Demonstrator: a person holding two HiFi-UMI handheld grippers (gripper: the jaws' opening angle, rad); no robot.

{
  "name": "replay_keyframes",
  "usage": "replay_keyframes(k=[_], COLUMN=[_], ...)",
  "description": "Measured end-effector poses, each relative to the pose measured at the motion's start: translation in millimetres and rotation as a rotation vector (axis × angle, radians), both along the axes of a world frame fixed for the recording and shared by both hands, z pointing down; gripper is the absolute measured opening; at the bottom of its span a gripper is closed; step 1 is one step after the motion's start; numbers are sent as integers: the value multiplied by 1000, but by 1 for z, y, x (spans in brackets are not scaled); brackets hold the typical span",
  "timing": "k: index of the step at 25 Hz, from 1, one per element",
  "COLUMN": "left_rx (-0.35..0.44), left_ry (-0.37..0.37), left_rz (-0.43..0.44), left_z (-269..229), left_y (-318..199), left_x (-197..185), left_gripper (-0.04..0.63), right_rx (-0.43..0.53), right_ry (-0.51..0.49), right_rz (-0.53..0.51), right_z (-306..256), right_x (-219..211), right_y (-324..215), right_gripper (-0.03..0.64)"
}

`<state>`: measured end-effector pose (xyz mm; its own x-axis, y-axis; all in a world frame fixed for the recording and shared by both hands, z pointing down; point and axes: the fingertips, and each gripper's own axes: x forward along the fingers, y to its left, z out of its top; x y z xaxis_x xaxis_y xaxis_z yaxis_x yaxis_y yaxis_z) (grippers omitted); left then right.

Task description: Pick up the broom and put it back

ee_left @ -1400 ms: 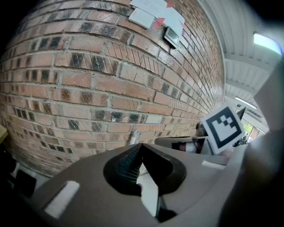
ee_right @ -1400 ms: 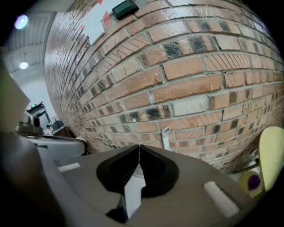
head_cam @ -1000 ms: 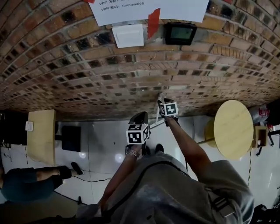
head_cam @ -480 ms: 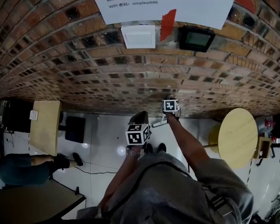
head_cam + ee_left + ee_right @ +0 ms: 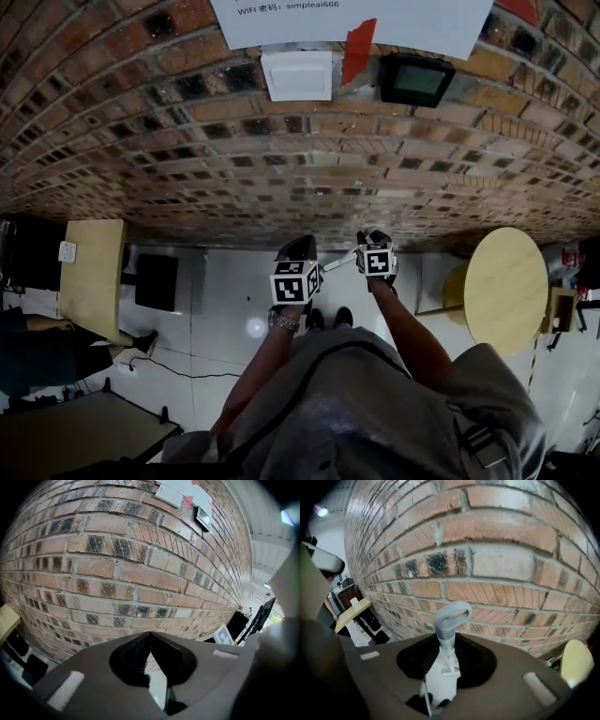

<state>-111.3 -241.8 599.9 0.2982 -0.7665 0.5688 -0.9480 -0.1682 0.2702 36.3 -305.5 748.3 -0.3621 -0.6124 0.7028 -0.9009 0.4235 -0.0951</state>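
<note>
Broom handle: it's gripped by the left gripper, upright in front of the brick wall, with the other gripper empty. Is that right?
Not quite: the broom handle is in the right gripper, not the left. The right gripper view shows it between that gripper's jaws, upright in front of the brick wall. The empty one is the left gripper, its jaws together.

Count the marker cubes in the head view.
2: the left cube on the left gripper, the right cube on the right gripper, both near the brick wall. None appears hidden.
</note>
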Motion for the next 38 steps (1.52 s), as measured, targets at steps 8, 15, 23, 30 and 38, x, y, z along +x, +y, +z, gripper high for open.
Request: replay_keyframes(k=[8, 15, 23, 30, 38], left_rx=[54, 88, 105, 98, 95], left_ry=[7, 7, 1, -7, -10], left_rz=[98, 151, 151, 140, 111], left_z=[-13, -22, -28, -27, -28], left_y=[-20, -22, -24, -23, -17], left_x=[40, 65, 71, 70, 59], left_gripper=[-20, -21, -20, -20, -20], right_rx=[132, 169, 158, 147, 58], right_ry=[-41, -85, -88, -88, -68], right_rz=[-3, 1, -23, -38, 0], right_z=[-95, -145, -151, -148, -90], right_x=[-6, 0, -3, -4, 6], right_y=[25, 29, 30, 31, 19], right_gripper=[98, 98, 98, 98, 98])
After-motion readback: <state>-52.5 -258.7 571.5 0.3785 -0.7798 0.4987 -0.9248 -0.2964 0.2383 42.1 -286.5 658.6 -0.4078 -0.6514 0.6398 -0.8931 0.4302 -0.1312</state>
